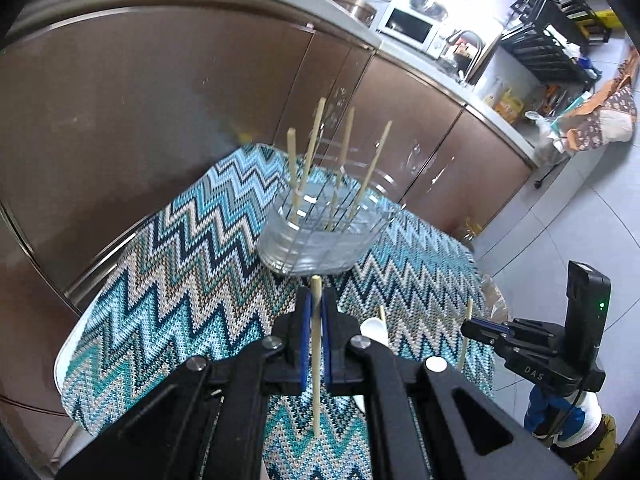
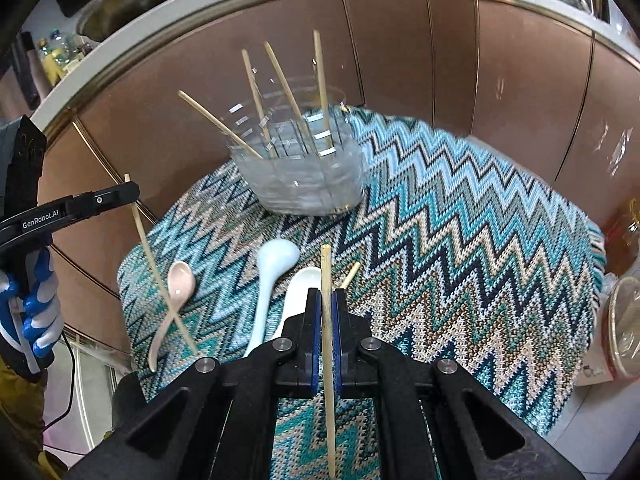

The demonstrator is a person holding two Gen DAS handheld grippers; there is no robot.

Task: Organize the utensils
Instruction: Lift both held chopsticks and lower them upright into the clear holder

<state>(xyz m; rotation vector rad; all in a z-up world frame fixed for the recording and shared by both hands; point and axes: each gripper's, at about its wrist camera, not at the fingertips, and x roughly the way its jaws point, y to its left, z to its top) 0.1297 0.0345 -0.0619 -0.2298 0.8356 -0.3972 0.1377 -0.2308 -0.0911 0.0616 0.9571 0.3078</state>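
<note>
A clear glass container stands on the zigzag tablecloth with several wooden chopsticks leaning in it. My left gripper is shut on one chopstick, held upright above the cloth, short of the container. My right gripper is shut on another chopstick. In the right wrist view the left gripper shows at the left with its chopstick hanging slanted. A pink spoon, a pale blue spoon, a white spoon and one more chopstick lie on the cloth.
Brown cabinet fronts rise just behind the table. The counter above holds a microwave, a tap and a black dish rack. Tiled floor lies past the table's right edge. A gloved hand holds the left gripper.
</note>
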